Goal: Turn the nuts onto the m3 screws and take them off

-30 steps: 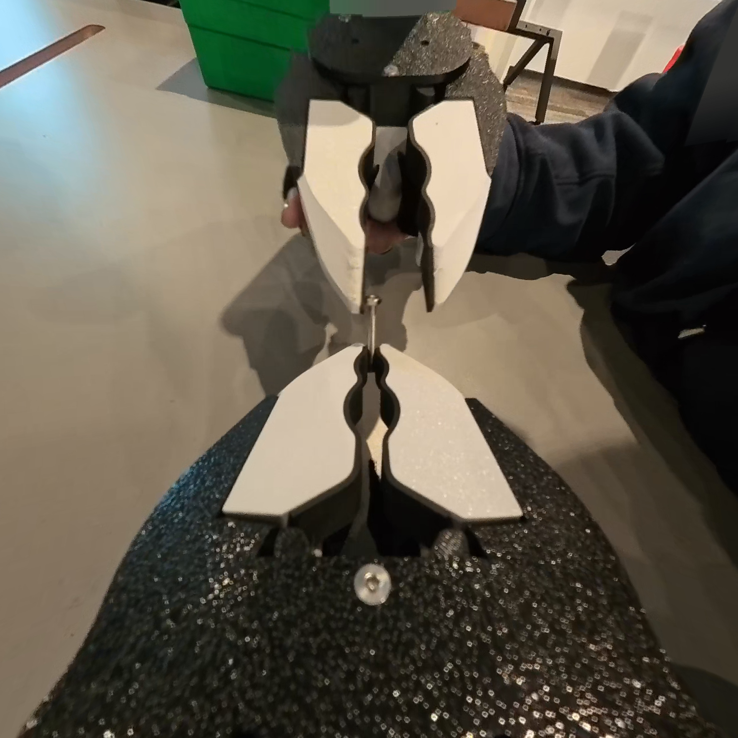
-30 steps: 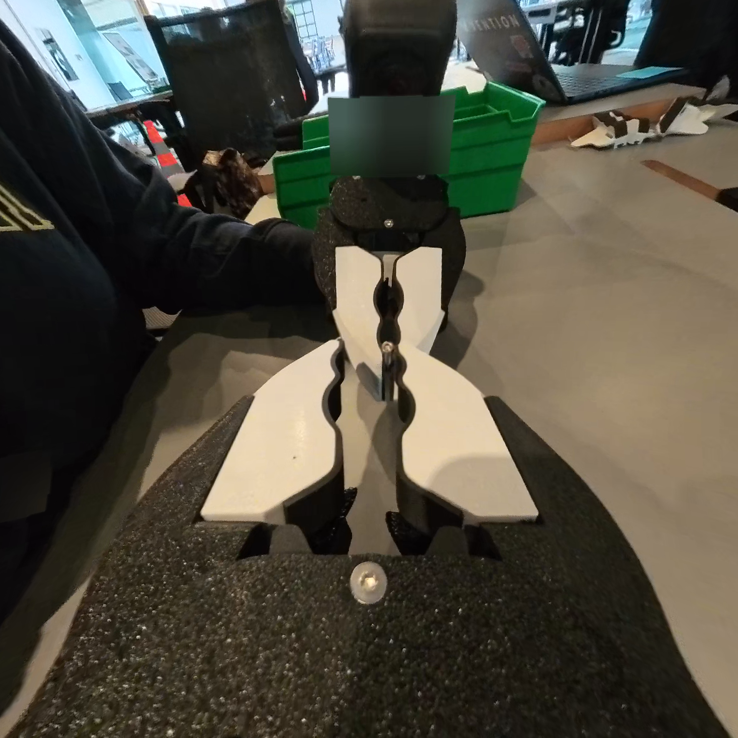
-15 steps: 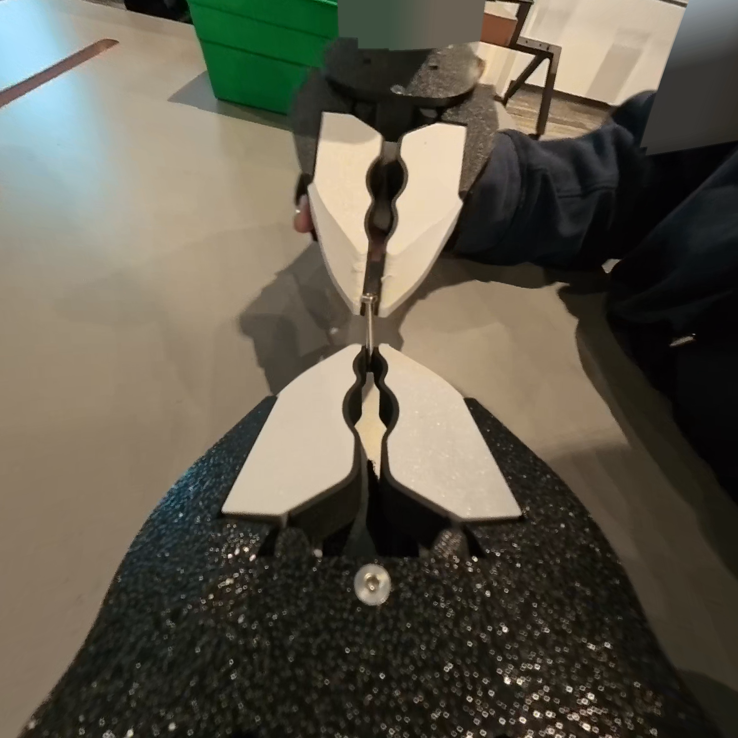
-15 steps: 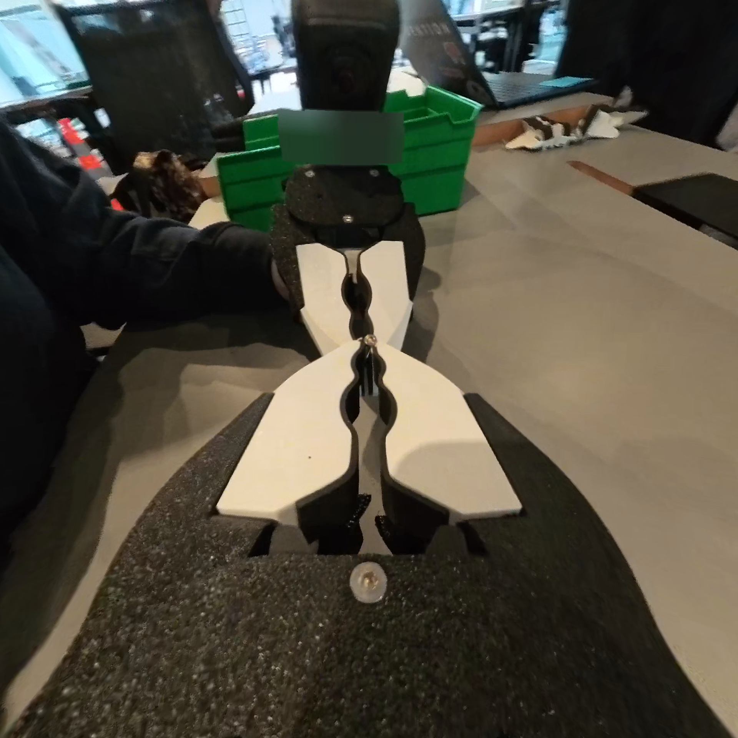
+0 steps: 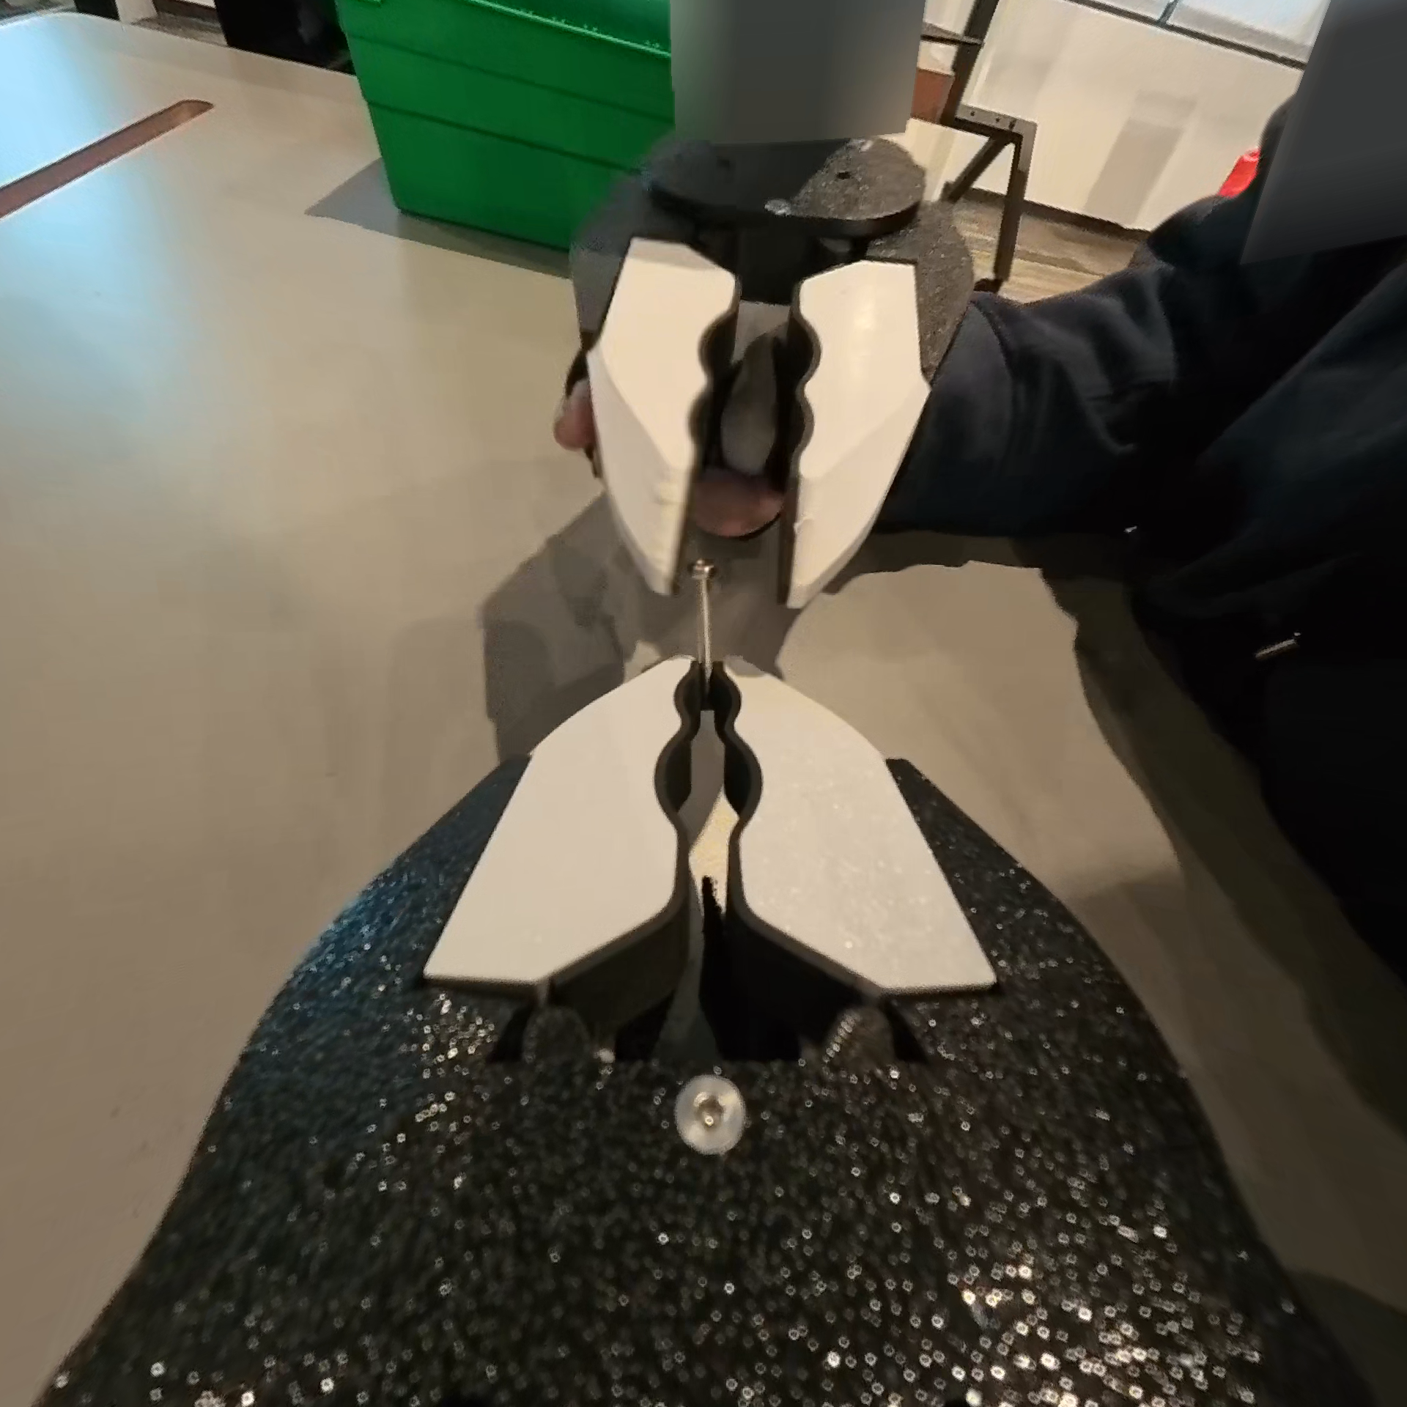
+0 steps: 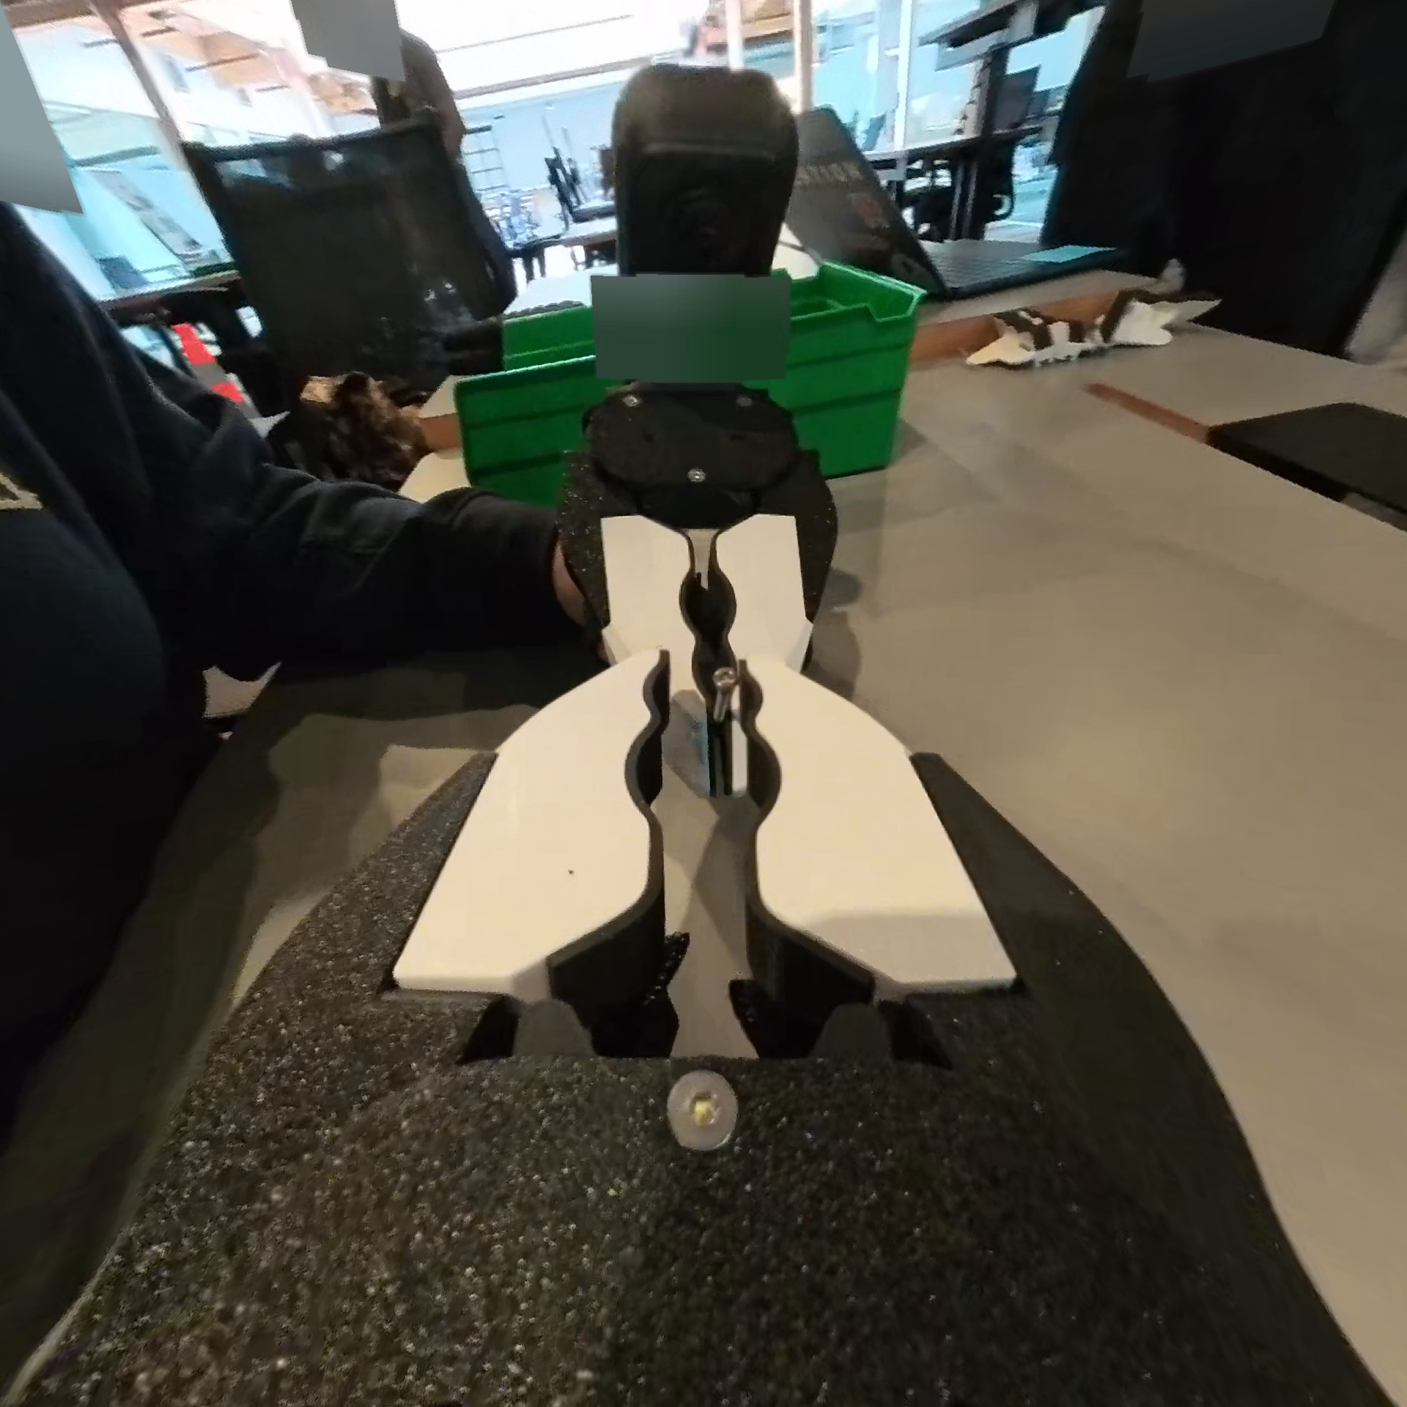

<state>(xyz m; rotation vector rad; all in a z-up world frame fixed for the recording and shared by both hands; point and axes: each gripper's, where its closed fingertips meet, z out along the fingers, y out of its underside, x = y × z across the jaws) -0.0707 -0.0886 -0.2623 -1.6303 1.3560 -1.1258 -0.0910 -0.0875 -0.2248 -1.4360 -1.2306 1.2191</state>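
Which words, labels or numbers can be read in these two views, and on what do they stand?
Laptop lid: pale lettering, too blurred to read.
Dark sweater: pale print, cut off by the frame edge, unreadable.
Green bin, table: no writing shows.

Even, soft daylight from bright windows (image 6: 533, 152) at twelve o'clock; pale glare on the table (image 5: 152, 381), soft shadows, motion blur, fisheye-bent edges.
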